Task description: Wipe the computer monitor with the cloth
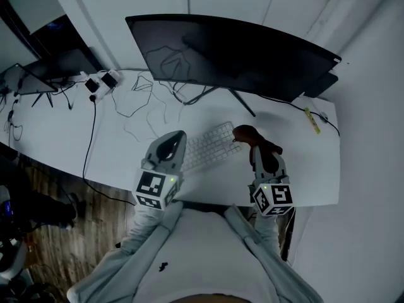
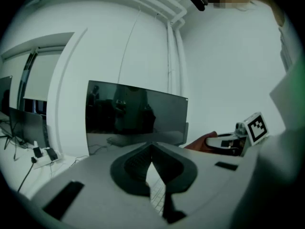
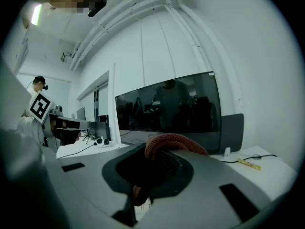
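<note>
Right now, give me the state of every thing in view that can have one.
monitor: screen dark, upright on the desk.
cloth: bunched, clamped between jaws, not touching the monitor.
right gripper: shut on the cloth.
left gripper: jaws together, nothing between them.
keyboard: flat on the desk, untouched.

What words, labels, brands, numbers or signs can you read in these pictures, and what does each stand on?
No text can be read anywhere.
Black-and-white square marker cubes: patterns only, no letters.
Flat white keyboard: key legends too small to read.
Narrow yellow strip on the white desk: too small to read.
Wide black computer monitor: dark screen, no brand visible.
</note>
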Tool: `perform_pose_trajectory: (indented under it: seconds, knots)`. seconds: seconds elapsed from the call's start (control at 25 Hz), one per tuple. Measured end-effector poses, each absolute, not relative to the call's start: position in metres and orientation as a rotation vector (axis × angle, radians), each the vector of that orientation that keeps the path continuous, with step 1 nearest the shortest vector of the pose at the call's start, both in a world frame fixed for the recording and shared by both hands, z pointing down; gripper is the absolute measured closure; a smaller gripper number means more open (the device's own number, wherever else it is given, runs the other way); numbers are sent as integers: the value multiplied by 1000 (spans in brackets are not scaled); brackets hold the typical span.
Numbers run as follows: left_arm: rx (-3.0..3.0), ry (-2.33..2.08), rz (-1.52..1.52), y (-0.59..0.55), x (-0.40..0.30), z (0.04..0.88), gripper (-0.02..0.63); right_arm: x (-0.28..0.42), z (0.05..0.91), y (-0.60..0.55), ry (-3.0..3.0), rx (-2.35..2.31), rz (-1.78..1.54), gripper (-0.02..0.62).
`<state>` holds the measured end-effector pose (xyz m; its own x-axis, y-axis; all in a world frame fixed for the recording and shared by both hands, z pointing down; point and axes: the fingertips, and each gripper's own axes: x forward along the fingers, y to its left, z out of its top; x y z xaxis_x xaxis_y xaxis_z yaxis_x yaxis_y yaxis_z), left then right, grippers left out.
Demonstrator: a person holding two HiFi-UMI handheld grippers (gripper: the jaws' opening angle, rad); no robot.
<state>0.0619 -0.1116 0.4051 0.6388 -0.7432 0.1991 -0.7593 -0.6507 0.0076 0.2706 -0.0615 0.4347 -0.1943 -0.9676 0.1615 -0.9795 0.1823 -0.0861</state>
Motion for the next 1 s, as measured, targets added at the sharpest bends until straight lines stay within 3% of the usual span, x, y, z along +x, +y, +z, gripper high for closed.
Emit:
perform_pose_trajectory:
  seconds: [1.0]
  knots:
    - [2558,-1535,173,-128,-30,409,586,149,408,-160,-2588,1529,87,557]
